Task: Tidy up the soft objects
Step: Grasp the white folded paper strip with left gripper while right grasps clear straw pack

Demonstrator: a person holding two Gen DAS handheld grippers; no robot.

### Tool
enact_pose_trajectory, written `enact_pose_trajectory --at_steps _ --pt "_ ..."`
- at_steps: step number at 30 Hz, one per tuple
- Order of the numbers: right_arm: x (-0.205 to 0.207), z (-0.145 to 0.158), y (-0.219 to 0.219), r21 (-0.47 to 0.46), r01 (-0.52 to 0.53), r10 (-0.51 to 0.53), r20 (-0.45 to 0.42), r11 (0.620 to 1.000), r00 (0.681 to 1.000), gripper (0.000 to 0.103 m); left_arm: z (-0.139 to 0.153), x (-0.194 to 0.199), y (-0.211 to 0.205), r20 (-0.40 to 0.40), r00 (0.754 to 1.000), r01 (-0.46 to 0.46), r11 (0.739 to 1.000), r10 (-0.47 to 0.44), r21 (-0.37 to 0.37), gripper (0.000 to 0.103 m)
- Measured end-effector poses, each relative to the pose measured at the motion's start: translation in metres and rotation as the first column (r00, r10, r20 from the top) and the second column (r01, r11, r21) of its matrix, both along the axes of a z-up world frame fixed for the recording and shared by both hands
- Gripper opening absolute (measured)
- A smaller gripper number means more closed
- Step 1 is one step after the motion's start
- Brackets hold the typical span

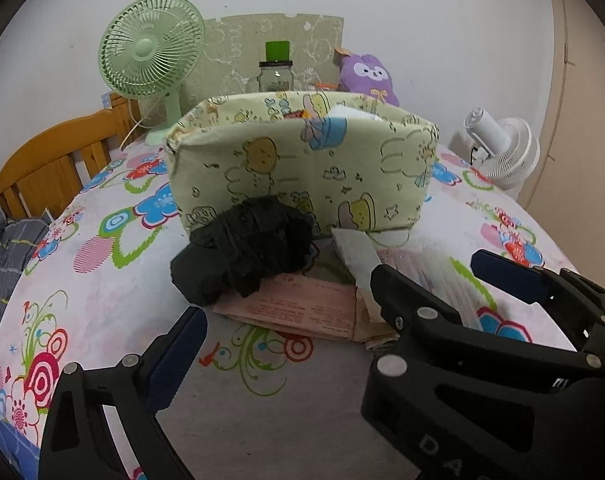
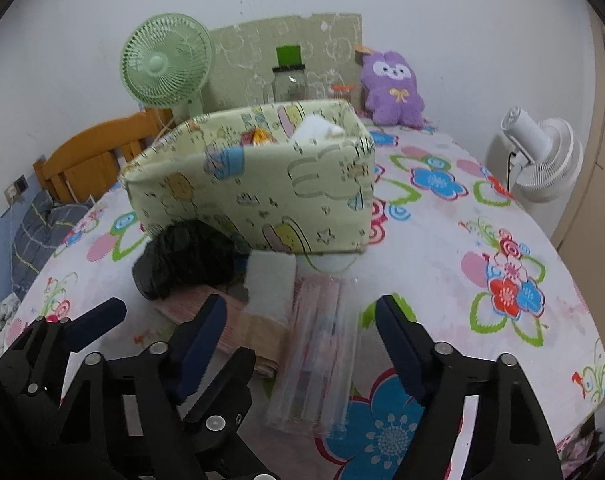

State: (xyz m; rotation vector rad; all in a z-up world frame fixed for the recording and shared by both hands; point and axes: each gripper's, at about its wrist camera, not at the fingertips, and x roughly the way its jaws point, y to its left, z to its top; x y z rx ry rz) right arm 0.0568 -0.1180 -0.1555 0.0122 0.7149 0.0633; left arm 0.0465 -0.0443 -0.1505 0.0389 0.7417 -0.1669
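Note:
A pale green cartoon-print fabric bin [image 1: 302, 168] stands on the flowered bed; it also shows in the right wrist view [image 2: 258, 192], with white and orange items inside. In front of it lie a crumpled black soft bundle [image 1: 246, 252] [image 2: 190, 256], a folded pink cloth [image 1: 302, 308] [image 2: 238, 320], a white pad [image 1: 354, 252] [image 2: 270, 284] and a clear plastic packet [image 2: 322, 352]. My left gripper [image 1: 286, 304] is open above the pink cloth. My right gripper [image 2: 302, 328] is open over the clear packet; it also shows in the left wrist view [image 1: 442, 276]. A purple plush [image 1: 368, 76] [image 2: 394, 88] sits behind the bin.
A green desk fan [image 1: 150, 56] [image 2: 166, 68] and a glass jar with a green lid [image 1: 277, 72] [image 2: 289, 76] stand at the back by the wall. A white fan [image 1: 502, 152] [image 2: 542, 160] is at the right. A wooden headboard [image 1: 54, 160] is at the left.

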Motion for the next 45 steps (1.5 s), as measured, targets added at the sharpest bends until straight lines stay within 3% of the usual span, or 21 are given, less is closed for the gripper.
enact_pose_trajectory --at_steps 6,16,18,32,45 --pt "0.005 -0.011 -0.005 0.014 0.011 -0.010 -0.038 1.000 0.999 0.058 -0.008 0.004 -0.004 -0.028 1.000 0.009 1.000 -0.009 0.007 0.097" --pt "0.008 -0.021 -0.015 0.074 0.008 -0.002 -0.086 0.997 0.996 0.041 -0.015 0.009 -0.010 -0.077 0.997 0.028 1.000 -0.028 -0.003 0.097" --pt "0.007 -0.020 -0.017 0.078 0.010 -0.004 -0.077 0.997 0.997 0.025 -0.015 0.008 -0.012 -0.070 0.997 0.021 1.000 -0.020 0.008 0.096" --pt "0.006 -0.008 -0.040 0.077 0.051 -0.048 -0.038 0.996 0.998 0.025 -0.005 0.015 -0.037 -0.031 0.999 0.042 0.999 -0.041 0.014 0.096" --pt "0.020 -0.002 -0.066 0.091 0.095 -0.094 -0.018 0.991 0.995 0.025 -0.006 0.041 -0.057 -0.051 0.998 0.039 0.999 -0.039 -0.003 0.086"
